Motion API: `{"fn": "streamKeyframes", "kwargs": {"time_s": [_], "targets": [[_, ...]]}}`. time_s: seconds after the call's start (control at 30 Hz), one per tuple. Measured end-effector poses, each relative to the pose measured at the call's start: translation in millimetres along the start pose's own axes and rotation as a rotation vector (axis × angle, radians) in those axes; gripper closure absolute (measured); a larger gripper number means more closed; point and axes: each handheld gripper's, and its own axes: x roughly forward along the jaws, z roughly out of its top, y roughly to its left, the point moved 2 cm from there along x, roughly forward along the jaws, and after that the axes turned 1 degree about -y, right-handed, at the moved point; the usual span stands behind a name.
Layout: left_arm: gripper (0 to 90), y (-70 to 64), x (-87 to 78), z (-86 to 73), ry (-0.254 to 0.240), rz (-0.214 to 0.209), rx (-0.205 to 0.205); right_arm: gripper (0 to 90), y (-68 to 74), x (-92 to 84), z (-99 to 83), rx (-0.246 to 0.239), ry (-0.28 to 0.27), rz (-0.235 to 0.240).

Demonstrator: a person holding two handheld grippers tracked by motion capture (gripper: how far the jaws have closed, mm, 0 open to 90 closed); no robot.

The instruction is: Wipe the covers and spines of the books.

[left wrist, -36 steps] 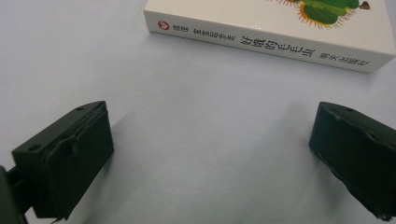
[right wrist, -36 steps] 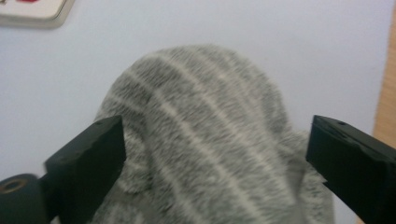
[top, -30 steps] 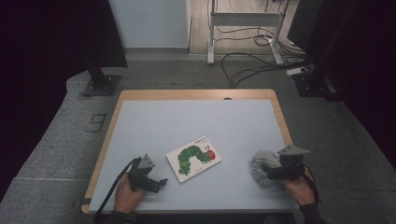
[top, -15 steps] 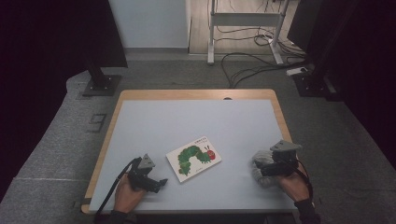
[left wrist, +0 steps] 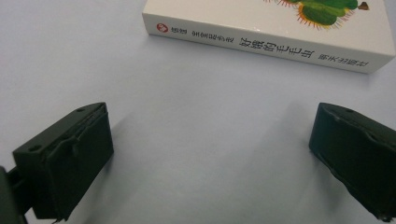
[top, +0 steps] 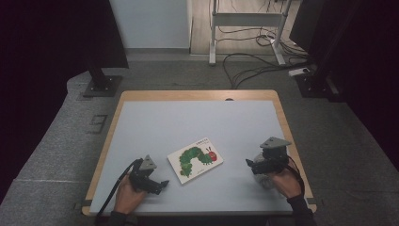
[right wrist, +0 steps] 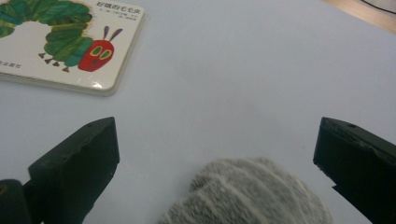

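Grey and fuzzy, a soft lump sits right between the wide-apart jaws of the right gripper, low at six o'clock in the right gripper view. It reads as a knitted sock or plush piece, though I can't tell which. Jaws spread, nothing pinched, so my guess is this hand is lined up for a grab.

Over at the book, caterpillar cover up, lying flat near the front middle of the pale table. From the right gripper it lies off toward ten o'clock, well apart. The left gripper rests low on the table, jaws also wide, pointing at the book's spine, which lies at twelve o'clock in its own view, near but not touching. That flat, spine-on approach looks set for sliding a jaw under or nipping the edge.

Containers? None on this tabletop, just book and grey lump.
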Motion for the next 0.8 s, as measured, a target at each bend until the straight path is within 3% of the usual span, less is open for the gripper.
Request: {"fn": "streamKeyframes", "kwargs": {"time_s": [0.33, 0.6, 0.8], "targets": [[0.0, -8.9, 9.2, 11.5, -0.015, -0.045, 0.08, 0.0, 15.3, 15.0, 18.2, -0.044, -0.007, 0.045], [0.0, -8.4, 14.1, 18.2, -0.037, -0.098, 0.07, 0.0, 30.1, 32.3, 31.3, -0.069, -0.003, 0.087], [0.0, -12.1, 21.8, 24.2, -0.004, -0.096, 0.108, 0.0, 44.0, 47.4, 40.8, -0.096, 0.005, 0.118]]}}
